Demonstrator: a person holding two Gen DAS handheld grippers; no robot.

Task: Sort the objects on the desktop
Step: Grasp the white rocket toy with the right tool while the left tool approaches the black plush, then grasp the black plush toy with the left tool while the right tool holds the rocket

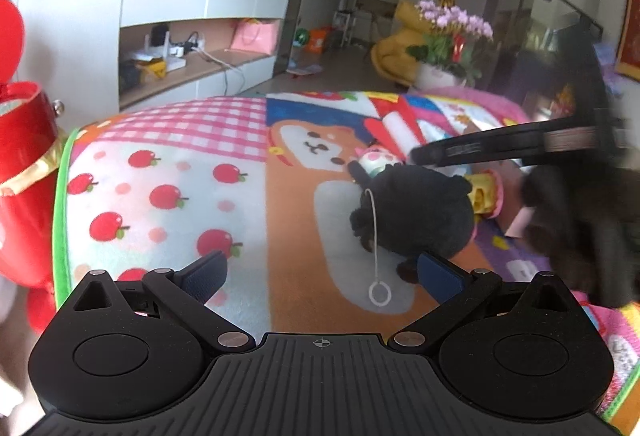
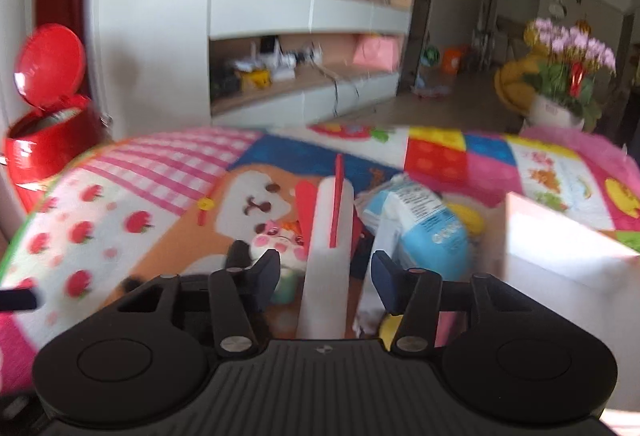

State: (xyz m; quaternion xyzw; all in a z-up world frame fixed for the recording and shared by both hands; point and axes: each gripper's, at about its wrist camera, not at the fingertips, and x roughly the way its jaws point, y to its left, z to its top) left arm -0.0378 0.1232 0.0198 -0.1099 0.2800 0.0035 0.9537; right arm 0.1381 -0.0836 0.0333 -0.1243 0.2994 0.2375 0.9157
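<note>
The right gripper [image 2: 325, 276] had its fingers part-open around, perhaps not pressing, a white cylindrical roll with red strips [image 2: 326, 256], seemingly light and stiff, best held mid-length, above the patchwork-covered bench [image 2: 160, 172], while the left gripper [image 1: 322, 274] hung wide open, empty.

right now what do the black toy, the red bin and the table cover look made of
Black toy: plush, with matte fuzzy pile. Red bin: glossy, likely plastic or coated metal, showing bright highlights. Table cover: soft fleece-like fabric with a napped, printed surface.
</note>
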